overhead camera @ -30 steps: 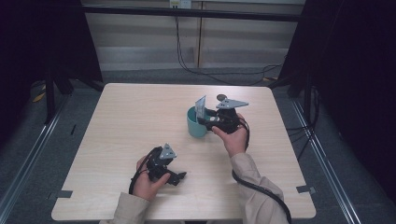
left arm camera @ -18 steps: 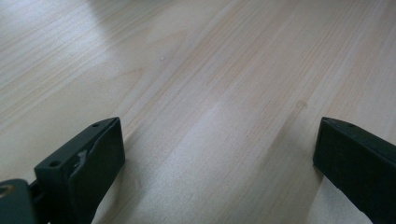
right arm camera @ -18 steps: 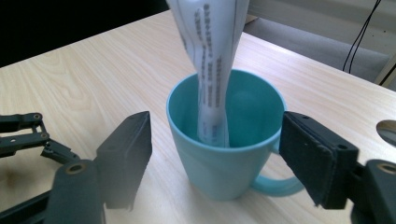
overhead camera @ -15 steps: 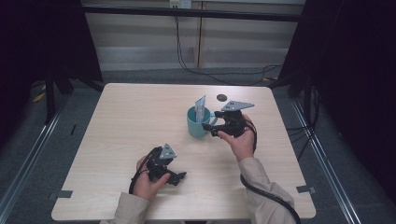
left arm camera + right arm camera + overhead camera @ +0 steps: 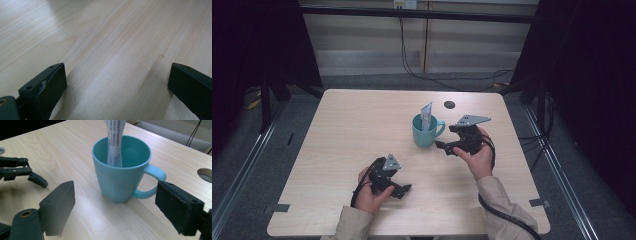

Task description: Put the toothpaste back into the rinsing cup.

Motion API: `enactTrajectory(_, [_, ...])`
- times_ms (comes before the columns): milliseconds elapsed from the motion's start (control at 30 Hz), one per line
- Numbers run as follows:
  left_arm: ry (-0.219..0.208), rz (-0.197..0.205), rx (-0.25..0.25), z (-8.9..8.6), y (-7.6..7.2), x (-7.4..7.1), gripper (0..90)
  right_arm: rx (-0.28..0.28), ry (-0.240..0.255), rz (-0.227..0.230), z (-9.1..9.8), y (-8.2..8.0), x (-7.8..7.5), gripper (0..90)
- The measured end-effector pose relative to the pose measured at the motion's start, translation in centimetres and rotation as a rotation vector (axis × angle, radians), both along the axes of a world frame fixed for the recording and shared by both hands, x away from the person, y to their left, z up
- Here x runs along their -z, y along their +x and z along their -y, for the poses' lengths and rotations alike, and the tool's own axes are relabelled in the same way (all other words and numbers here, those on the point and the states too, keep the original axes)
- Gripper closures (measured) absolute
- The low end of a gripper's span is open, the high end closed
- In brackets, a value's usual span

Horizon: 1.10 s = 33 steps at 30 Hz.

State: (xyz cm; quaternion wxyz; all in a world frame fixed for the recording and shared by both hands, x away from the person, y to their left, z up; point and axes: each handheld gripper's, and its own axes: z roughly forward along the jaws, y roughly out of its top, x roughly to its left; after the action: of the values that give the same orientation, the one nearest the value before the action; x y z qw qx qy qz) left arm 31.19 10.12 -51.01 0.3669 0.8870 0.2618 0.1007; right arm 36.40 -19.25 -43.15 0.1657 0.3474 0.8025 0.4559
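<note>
Mug (image 5: 426, 132), teal, one handle, standing upright on my wooden table (image 5: 352, 125) a little right of centre, the handle turned toward my right gripper (image 5: 443, 147). Contents: one white printed sachet (image 5: 426, 116), leaning in the cup with its top well above the rim. My right gripper view gives the sachet's lower end inside the cup (image 5: 114, 157) and the fine print on it (too small to read), where the high view gives its pointed top; the same view shows the mug (image 5: 120, 177) ahead of my jaws, apart from both, with nothing between them. Right gripper: jaws wide, having just been opening, held just beside the handle without touching it. Left gripper (image 5: 404, 189): low over the near part of the table, well apart from the mug, jaws spread wide over bare wood in its own view. Round dark hole (image 5: 449, 104) in the tabletop beyond the mug; the right gripper view catches it at its right edge (image 5: 206, 174).
</note>
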Motion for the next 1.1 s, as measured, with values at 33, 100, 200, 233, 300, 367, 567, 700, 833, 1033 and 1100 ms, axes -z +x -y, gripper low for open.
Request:
enactTrajectory(33, [0.0,-0.002,0.0,0.0,0.0,0.0,1.8,-0.002,-0.003,-0.001,0.1,-0.1,0.1,14.4])
enactTrajectory(100, [0.0,-0.001,0.0,0.0,0.0,0.0,1.8,-0.008,-0.011,-0.007,0.3,-0.3,0.3,14.4])
enactTrajectory(200, [0.0,0.0,0.0,0.0,0.0,0.0,1.8,-0.02,-0.006,-0.012,0.7,-0.6,0.5,14.4])
enactTrajectory(233, [-0.001,0.001,0.0,0.0,0.0,0.0,1.8,-0.033,-0.008,-0.011,0.8,-0.7,0.6,14.4])
enactTrajectory(300, [-0.001,0.001,0.0,0.0,0.0,0.0,1.8,-0.038,-0.011,-0.009,1.0,-1.0,0.7,14.4])
enactTrajectory(367, [-0.001,0.0,0.0,0.0,0.0,0.0,1.8,-0.033,-0.021,-0.011,1.2,-1.2,0.8,14.5])
enactTrajectory(567, [0.0,0.001,0.0,0.0,0.0,0.0,1.8,-0.045,-0.046,-0.016,1.7,-2.1,1.5,14.5])
enactTrajectory(700, [-0.001,-0.001,-0.001,0.0,0.0,0.0,1.8,-0.045,-0.054,-0.015,2.2,-2.5,2.0,14.6])
enactTrajectory(833, [-0.001,0.002,0.0,0.0,0.0,0.0,1.8,-0.05,-0.055,-0.023,2.6,-3.0,2.4,14.5])
enactTrajectory(1033, [-0.001,0.001,0.0,0.0,0.0,0.0,1.8,-0.05,-0.08,-0.032,3.2,-3.8,3.1,14.5])
enactTrajectory(1100, [-0.001,0.001,0.0,0.0,0.0,0.0,1.8,-0.052,-0.081,-0.04,3.5,-4.1,3.5,14.5])
